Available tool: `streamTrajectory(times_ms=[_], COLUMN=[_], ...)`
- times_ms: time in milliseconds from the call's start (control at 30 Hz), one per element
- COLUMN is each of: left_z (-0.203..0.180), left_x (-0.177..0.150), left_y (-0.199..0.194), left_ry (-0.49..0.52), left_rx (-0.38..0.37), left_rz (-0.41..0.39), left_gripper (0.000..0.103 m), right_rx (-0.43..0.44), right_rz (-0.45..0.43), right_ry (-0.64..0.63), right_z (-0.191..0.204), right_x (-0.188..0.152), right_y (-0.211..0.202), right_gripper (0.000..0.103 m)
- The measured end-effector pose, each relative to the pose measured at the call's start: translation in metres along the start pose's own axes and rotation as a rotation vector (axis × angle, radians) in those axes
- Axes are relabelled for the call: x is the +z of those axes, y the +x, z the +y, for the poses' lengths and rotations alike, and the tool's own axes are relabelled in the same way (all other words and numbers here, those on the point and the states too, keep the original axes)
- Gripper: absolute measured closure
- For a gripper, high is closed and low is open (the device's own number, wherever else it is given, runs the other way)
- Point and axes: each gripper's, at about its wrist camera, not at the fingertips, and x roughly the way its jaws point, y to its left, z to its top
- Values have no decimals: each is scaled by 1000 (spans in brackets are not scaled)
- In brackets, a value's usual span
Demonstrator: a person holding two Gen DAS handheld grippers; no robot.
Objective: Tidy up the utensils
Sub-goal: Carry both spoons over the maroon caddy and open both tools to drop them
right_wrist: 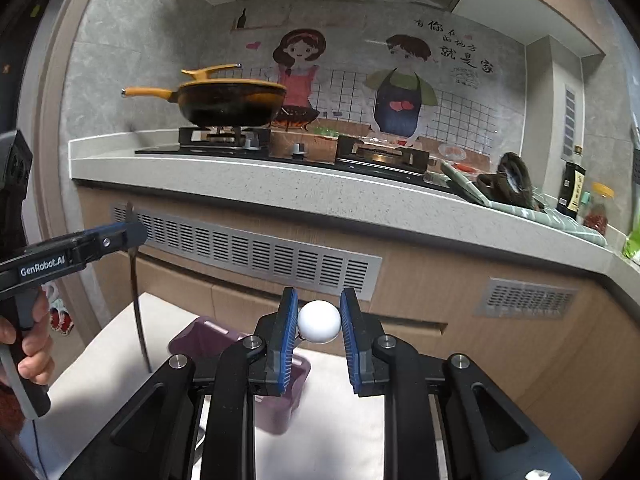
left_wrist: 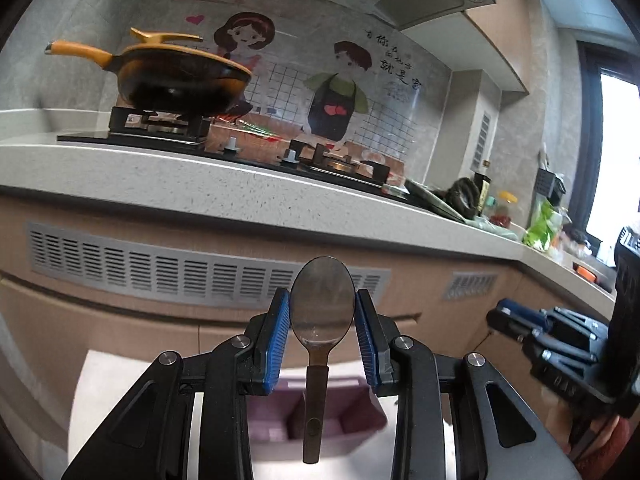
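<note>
Two utensils aloft, one per claw, both above the low white table (right_wrist: pixel 112 344) in front of the kitchen counter (right_wrist: pixel 280 184).

Left gripper (left_wrist: pixel 322 312): blue ribbed pads (left_wrist: pixel 280 328) closed narrow on the bowl of a dark metal spoon with a brown handle (left_wrist: pixel 322 308). Bowl up, facing the camera, handle hanging straight down. Grip sits on the curved bowl edges, so judged slippery and prone to pivot. From the right wrist view the same spoon (right_wrist: pixel 138 308) hangs thin and near vertical, its tip just above the table and left of the holder.

Right gripper (right_wrist: pixel 319 322): pads pinched on a round white ball-shaped utensil end (right_wrist: pixel 319 322). Rest of that utensil hidden below the claw; kind not determinable.

Mauve plastic utensil holder with divided compartments (left_wrist: pixel 320 412) standing on the table, directly beneath the spoon handle in the left wrist view. From the right wrist view the holder (right_wrist: pixel 280 392) lies below and slightly left of the right claw, partly masked by the linkage.

Step in hand, as judged: lowering spoon into a compartment, handle first.

Notes for doing it well:
- Keep handle plumb; correct swing before descent.
- Centre tip over one compartment, clear of the divider wall.
- Descend slowly, release only once the tip is well inside.
- Hold right claw off to the side to avoid collision over the holder.
</note>
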Motion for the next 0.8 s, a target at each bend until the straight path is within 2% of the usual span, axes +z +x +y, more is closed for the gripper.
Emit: streamTrajectory(times_ms=[167,367,533,667,800], left_z=[14,30,42,51,55], left_x=[-8,-46,-76,-94,-86], left_y=[45,89,106,114,108], left_ry=[-37,-43,-67,-105,-161], left_rx=[19,66,83,49,27], left_rz=[38,135,204,267,281], left_gripper=[70,70,70,70,70], right_rx=[2,24,45,174,237], right_rz=[85,209,299,368,333], right_ry=[-25,-27,-37,21,97], right_z=[9,18,27,28,15], right_x=[-9,-44,-69,-82,-79], right_y=[45,92,122,136,129], right_gripper=[83,83,83,83,82])
